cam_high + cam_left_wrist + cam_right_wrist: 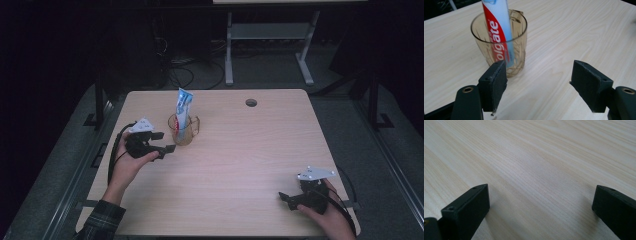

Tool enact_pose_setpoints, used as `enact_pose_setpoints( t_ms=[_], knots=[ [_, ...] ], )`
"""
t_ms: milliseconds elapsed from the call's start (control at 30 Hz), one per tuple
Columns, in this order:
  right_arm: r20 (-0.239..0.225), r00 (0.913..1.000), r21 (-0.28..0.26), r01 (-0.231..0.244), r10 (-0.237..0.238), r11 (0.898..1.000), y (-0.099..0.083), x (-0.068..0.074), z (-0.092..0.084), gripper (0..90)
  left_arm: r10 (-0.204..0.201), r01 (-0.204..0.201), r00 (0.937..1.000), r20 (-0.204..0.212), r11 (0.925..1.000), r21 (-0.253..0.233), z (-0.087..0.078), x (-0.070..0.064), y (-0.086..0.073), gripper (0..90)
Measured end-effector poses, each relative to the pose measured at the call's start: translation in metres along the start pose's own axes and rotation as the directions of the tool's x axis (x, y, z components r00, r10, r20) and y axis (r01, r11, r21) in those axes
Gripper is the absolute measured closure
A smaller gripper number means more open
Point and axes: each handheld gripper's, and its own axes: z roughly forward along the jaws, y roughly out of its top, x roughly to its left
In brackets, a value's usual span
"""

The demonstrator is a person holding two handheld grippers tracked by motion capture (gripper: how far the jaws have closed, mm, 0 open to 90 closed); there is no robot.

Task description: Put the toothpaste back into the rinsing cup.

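A clear amber glass cup [184, 131] [499, 42] stands on the wooden table [240, 155], left of middle. A white, red and blue toothpaste tube [183, 108] [497, 27] stands upright inside it. My left gripper [165, 142] [539, 83] hovers just left of the cup, open, with nothing between its jaws; in the left gripper view the cup sits beyond the left jaw. My right gripper [286, 198] [540, 207] rests low near the table's front right, open over bare wood.
A round cable hole [251, 102] is in the table near its far edge. Beyond the table stand a white desk frame [270, 45] and loose cables on the dark floor. Rails run along the table's left and right sides.
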Motion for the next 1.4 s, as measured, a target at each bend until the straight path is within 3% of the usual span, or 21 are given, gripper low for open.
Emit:
enact_pose_setpoints(
  t_ms=[333,833,1400],
  knots=[
    [0.0,1.0,0.0,0.0,0.0,1.0,0.0,0.0,0.0,0.6,0.005,-0.005,1.0,0.008,1.0,-0.008,-0.001,-0.02,-0.027,29.2],
    [-0.002,1.0,0.0,0.001,-0.001,1.0,0.0,0.0,0.0,0.6,0.003,-0.004,0.9997,0.025,0.9979,0.064,0.001,-0.044,-0.064,27.8],
    [-0.002,1.0,0.001,0.002,-0.002,1.0,0.0,0.0,0.0,0.6,0.008,-0.008,1.0,-0.001,0.9861,0.166,0.002,-0.052,-0.099,25.3]
  ],
)
